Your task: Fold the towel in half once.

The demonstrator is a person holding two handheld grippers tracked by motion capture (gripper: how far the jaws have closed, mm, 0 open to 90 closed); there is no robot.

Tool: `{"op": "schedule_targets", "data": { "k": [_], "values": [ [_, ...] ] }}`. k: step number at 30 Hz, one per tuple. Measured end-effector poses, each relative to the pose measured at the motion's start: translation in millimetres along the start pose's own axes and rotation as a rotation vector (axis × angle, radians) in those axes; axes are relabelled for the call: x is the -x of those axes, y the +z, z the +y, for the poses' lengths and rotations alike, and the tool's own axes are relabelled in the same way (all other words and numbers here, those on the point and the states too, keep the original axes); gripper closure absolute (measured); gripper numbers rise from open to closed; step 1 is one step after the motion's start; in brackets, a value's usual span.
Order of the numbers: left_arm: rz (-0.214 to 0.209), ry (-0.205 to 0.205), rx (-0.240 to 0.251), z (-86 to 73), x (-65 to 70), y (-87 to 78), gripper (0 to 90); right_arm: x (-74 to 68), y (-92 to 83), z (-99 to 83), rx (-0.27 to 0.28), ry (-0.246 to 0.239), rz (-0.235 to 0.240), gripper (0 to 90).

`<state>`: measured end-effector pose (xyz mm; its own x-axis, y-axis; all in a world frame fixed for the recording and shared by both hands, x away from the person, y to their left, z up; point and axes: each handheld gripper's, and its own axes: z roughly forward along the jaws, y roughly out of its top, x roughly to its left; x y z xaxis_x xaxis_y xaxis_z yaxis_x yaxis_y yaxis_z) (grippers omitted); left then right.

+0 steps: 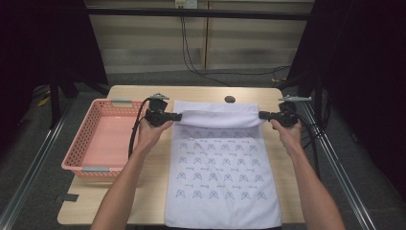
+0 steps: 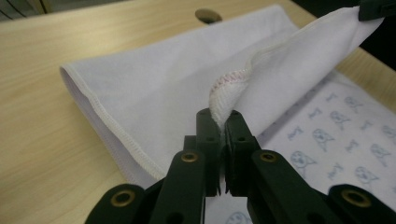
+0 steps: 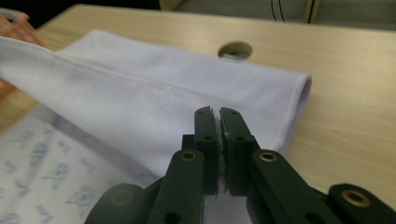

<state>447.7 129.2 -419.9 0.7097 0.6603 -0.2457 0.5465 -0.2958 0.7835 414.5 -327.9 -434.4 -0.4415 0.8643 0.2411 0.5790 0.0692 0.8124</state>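
A soft matt white cloth (image 1: 222, 187) with stitched hems and a faint blue print lies on a smooth pale wood-grain table (image 1: 143, 191), beside a pink plastic lattice basket (image 1: 81, 143) at the frame's left.

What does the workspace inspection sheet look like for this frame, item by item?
Surface: wooden table, with a round hole near its far edge.
Job's things: white cloth with a blue print, its far edge lifted and folded toward the person.
Clutter: pink basket on the table's left side.
Grippers: left hand-held gripper shut on a cloth corner; right hand-held gripper shut on the other.
Cables: black cable trailing from the left hand-held gripper; wall cables behind the table.
Surroundings: dark frame, grey floor.
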Motion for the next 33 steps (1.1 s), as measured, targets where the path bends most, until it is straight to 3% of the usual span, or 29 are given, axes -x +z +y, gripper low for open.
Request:
{"op": "schedule_targets", "data": {
  "k": [4,8,16,20,23,28,31,33],
  "values": [
    [-0.032,0.026,0.041,2.9,12.1,-22.9,86.7,-7.9,-26.0,8.3,0.046,-0.027,0.043,86.5],
    [-0.013,0.028,0.032,4.9,20.8,-36.0,86.7,-16.0,-44.2,11.8,0.041,-0.045,0.069,86.4],
    [-0.056,0.059,0.126,7.6,47.3,-77.1,86.6,-32.3,-85.7,22.4,0.114,-0.085,0.112,86.6],
    [-0.047,0.113,0.146,13.6,66.6,-96.7,86.6,-41.0,-103.6,32.2,0.127,-0.125,0.11,86.7],
    [-0.064,0.126,0.165,13.7,75.7,-109.4,86.5,-49.0,-118.5,33.7,0.159,-0.14,0.122,86.7],
    [-0.094,0.157,0.128,-13.6,94.0,-115.0,86.1,-62.3,-140.1,12.6,0.178,-0.166,0.145,86.8],
    [-0.136,0.13,0.125,-38.9,97.2,-116.7,86.0,-68.6,-149.7,-9.0,0.178,-0.17,0.161,86.8],
    [-0.14,0.131,0.107,-54.4,98.1,-116.2,85.8,-74.0,-155.8,-26.5,0.166,-0.17,0.179,86.8]
  ]
}}
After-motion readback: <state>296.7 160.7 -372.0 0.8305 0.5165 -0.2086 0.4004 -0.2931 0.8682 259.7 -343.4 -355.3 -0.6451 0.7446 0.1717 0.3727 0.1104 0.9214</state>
